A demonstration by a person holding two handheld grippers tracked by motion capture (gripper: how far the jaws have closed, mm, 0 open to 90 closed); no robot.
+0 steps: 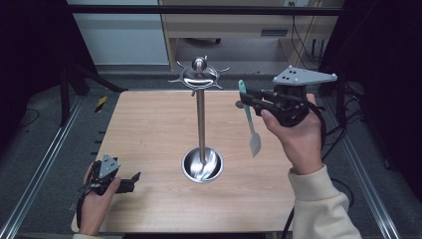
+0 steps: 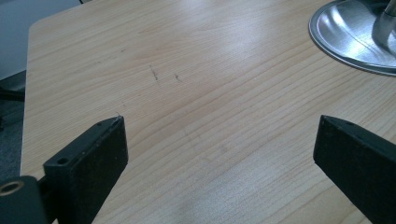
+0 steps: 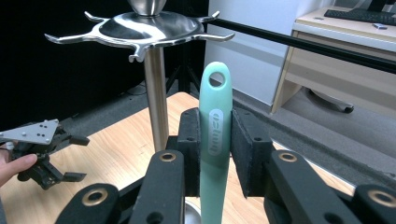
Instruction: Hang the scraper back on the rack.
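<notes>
Near edge first: your left gripper (image 1: pixel 130 180) sits low by the tabletop's (image 1: pixel 149 129) near left corner, jaws spread wide with nothing between them, bare wood under it in the left gripper view. Mid-table stands the steel utensil stand (image 1: pixel 200 114), dished base (image 2: pixel 345 42) toward the near half, hook crown (image 3: pixel 140 30) up top toward the far edge. Your right gripper (image 3: pixel 215 154) is raised over the far right part of the tabletop, jaws narrow and clamped on the mint spatula (image 3: pixel 215 140), pads on the handle just below the hanging hole (image 3: pixel 218 80), blade (image 1: pixel 255 143) dangling down in the high view. The spatula looks light, likely silicone, so expect a slightly soft, grippy handle and a floppy blade; not fragile. It's long and held near one end, so it may swing or pivot in the pads. Keep the hold where it is, below the hole, leaving the loop clear for a hook
</notes>
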